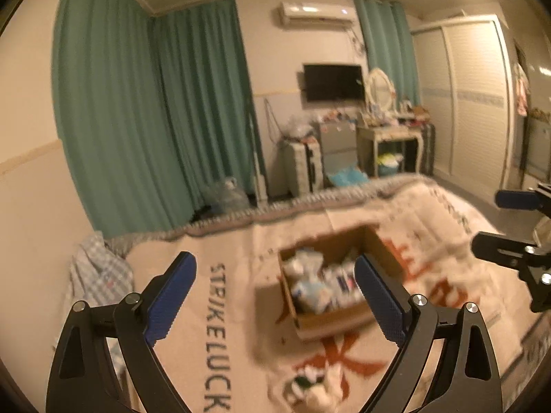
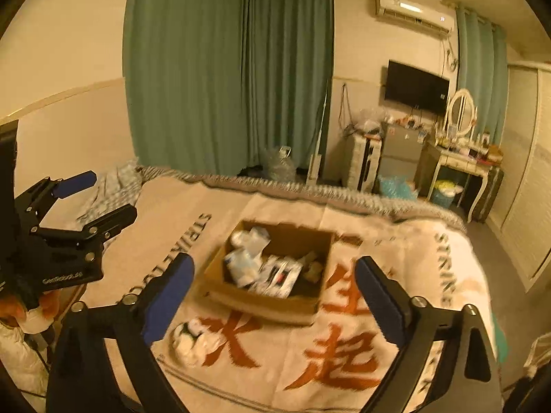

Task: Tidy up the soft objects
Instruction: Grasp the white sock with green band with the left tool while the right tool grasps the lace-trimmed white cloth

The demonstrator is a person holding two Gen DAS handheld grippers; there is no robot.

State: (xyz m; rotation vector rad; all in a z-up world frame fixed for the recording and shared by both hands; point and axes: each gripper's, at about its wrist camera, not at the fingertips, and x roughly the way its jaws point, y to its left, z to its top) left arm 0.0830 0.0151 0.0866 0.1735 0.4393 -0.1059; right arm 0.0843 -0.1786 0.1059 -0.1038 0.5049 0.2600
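Observation:
An open cardboard box (image 1: pixel 330 320) (image 2: pixel 268 301) stands on the bed, holding several white and blue soft packs (image 1: pixel 320 282) (image 2: pixel 261 268). A small white soft toy (image 2: pixel 193 339) lies on the blanket in front of the box; it also shows in the left wrist view (image 1: pixel 316 392). My left gripper (image 1: pixel 275 268) is open and empty, held above the bed short of the box. My right gripper (image 2: pixel 273 272) is open and empty, also above the bed short of the box. Each gripper shows at the edge of the other's view.
The bed carries a cream blanket (image 2: pixel 361 361) with red characters and "STRIKE LUCK" lettering. A checked cloth (image 1: pixel 100 275) lies at the bed's left. Green curtains (image 2: pixel 224 69), a TV (image 2: pixel 416 86), a dresser (image 2: pixel 461 158) and a wardrobe (image 1: pixel 475 99) stand beyond.

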